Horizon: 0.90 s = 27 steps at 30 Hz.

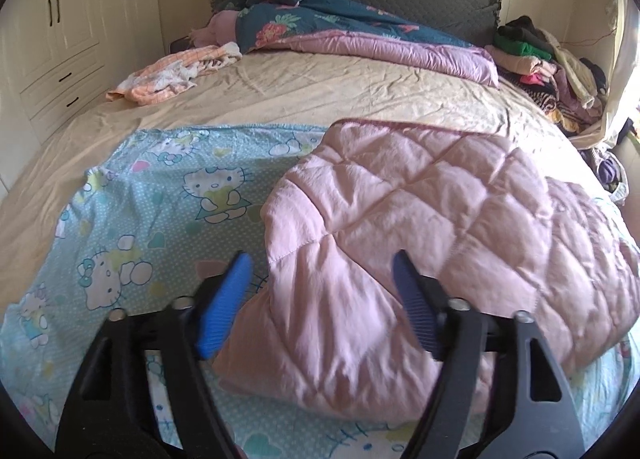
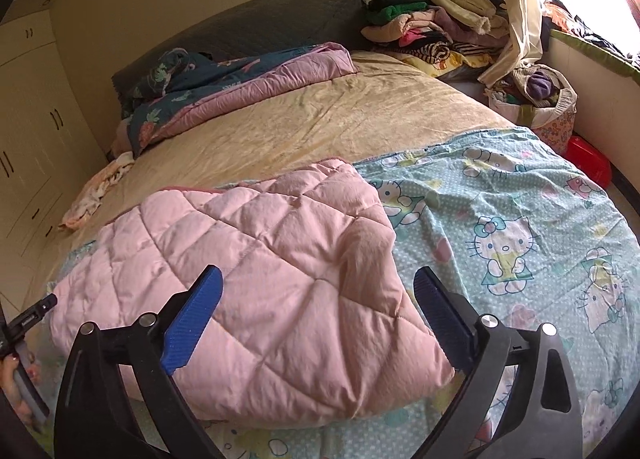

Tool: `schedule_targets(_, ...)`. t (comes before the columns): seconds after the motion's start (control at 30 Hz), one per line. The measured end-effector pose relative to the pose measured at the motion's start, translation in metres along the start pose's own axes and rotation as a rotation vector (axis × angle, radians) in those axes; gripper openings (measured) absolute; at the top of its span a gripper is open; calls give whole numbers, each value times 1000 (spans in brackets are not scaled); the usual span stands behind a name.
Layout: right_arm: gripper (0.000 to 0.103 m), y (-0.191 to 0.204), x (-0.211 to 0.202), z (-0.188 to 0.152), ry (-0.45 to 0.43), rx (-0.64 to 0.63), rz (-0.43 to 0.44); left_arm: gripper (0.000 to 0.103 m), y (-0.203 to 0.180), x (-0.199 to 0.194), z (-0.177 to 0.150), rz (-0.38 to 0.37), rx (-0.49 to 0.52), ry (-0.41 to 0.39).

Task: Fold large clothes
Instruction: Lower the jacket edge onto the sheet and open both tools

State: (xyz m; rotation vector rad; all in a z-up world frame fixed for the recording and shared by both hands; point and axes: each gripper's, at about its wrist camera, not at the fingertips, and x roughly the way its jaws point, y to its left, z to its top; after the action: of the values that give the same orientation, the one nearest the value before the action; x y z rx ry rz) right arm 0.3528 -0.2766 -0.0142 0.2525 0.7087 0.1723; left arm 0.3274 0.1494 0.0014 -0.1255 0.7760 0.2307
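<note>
A pink quilted piece (image 1: 420, 219) lies folded over on a light-blue cat-print sheet (image 1: 168, 195) spread across the near end of the bed. My left gripper (image 1: 322, 259) hangs open just above the pink piece's near left edge, its blue pads apart and clear of the fabric. In the right wrist view the same pink piece (image 2: 260, 251) lies left of centre on the printed sheet (image 2: 500, 211). My right gripper (image 2: 318, 273) stands wide open over its near right part, holding nothing. A hand (image 2: 12, 375) on the other tool shows at the left edge.
Beige bedsheet (image 1: 320, 95) stretches beyond the folded piece. A blue floral and purple duvet (image 1: 340, 27) is heaped at the headboard, with a peach cloth (image 1: 172, 71) at the left. Piled clothes (image 1: 540, 59) fill the far right corner. Wardrobe (image 1: 60, 39) on the left; a basket (image 2: 536, 99) and a red tub (image 2: 588, 163) on the right.
</note>
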Motion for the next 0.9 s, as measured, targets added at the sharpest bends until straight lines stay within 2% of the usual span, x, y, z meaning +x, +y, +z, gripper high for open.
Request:
schedule_targets(0.13, 97, 6, -26, 0, -28, -13, 24, 92, 6, -20, 0, -39, -48, -14)
schedule_targets(0.17, 98, 7, -33, 0, -38, -16, 28, 93, 6, -27, 0, -37, -54, -22)
schedule_targets(0.67, 99, 17, -108, -14, -116, -11, 66, 93, 2, -109, -10, -60, -55, -123)
schedule_targets(0.9, 99, 19, -129, -26, -121, 3, 86, 93, 2, -127, -23, -56, -44, -133)
